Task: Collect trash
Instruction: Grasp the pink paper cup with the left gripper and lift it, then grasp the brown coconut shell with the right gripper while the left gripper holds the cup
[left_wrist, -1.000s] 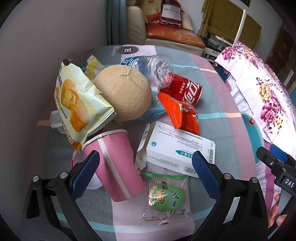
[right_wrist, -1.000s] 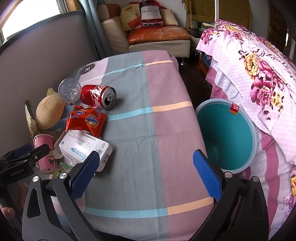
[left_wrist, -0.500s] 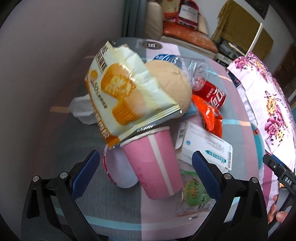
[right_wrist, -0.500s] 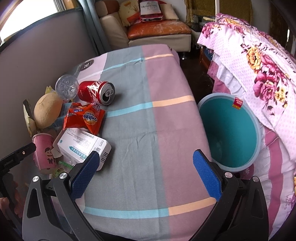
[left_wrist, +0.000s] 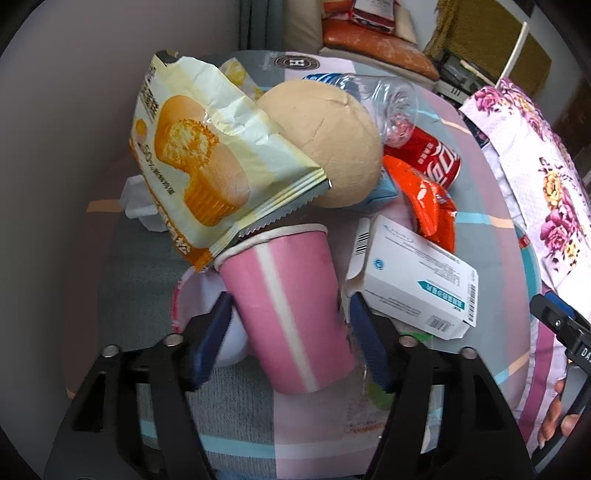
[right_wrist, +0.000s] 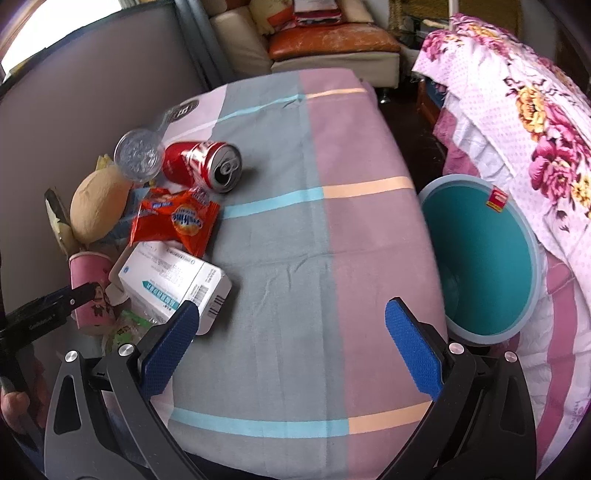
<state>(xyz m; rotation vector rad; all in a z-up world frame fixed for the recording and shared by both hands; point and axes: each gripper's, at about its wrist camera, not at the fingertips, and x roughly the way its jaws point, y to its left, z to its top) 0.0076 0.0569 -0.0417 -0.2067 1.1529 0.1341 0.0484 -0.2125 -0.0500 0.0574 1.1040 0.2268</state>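
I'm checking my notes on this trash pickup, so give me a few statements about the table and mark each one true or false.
1. The left gripper has the pink paper cup between its jaws. True; the jaws have just been closing.
2. The red soda can stands upright. False; it lies on its side.
3. The teal bin sits beside the table, next to the floral bedding. True.
4. The right gripper holds the white box. False; its jaws are open and empty.
5. The cake wrapper leans over the cup's rim. True.
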